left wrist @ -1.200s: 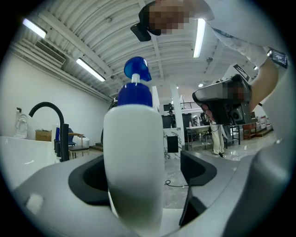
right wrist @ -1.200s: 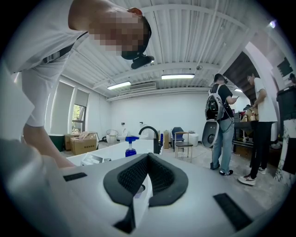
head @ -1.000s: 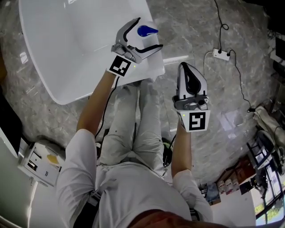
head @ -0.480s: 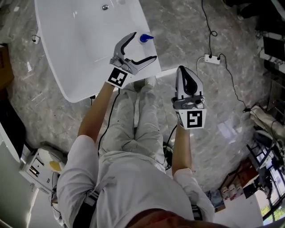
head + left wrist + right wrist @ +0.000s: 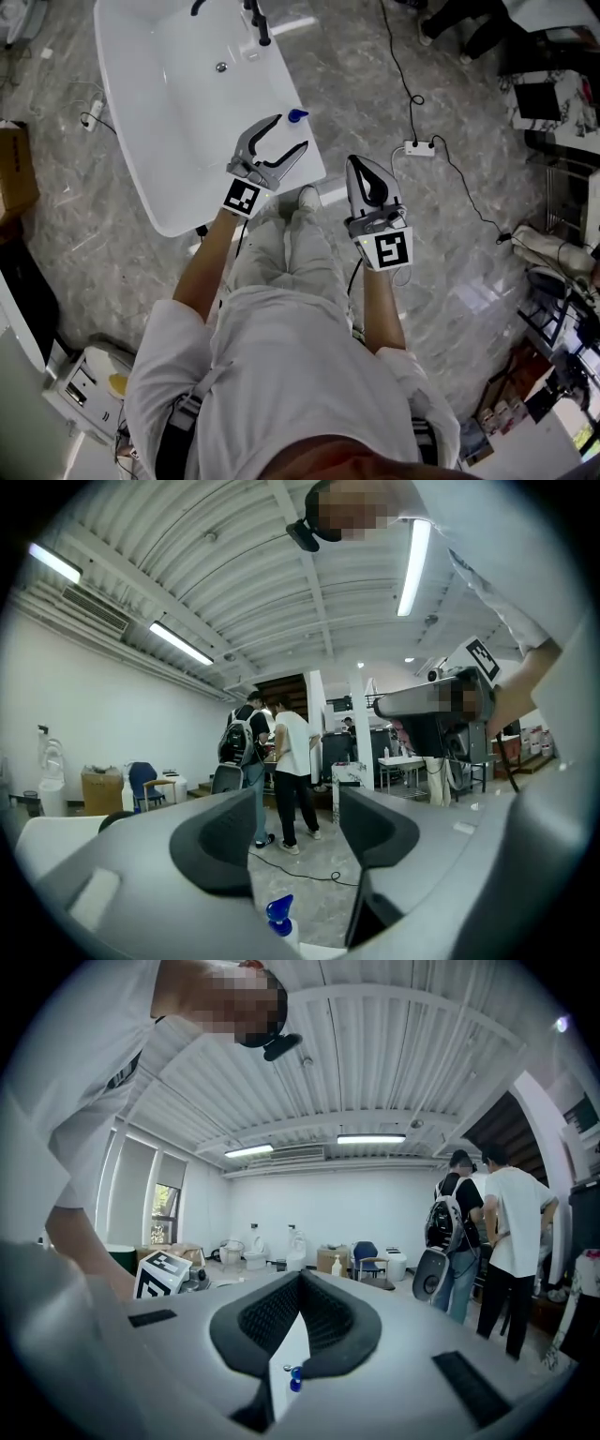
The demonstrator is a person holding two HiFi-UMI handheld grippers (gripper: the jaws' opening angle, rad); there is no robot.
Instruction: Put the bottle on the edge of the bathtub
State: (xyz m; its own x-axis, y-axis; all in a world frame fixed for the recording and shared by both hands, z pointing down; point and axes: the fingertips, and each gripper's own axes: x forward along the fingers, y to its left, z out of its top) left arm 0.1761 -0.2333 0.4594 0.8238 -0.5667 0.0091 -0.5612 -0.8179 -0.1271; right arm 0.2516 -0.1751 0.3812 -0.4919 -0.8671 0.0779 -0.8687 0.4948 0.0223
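The bottle [image 5: 298,116] stood on the bathtub [image 5: 314,169] edge just beyond the left gripper [image 5: 291,133], whose empty, half-open jaws had just been closing. The right gripper [image 5: 361,164] was closed and empty. The task looked done.

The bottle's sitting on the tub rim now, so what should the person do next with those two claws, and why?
Probably just draw both grippers back and stop. The bottle already stands upright on the edge of the bathtub. The left gripper, its jaws just closing partway, holds nothing, and the right gripper is shut and empty.
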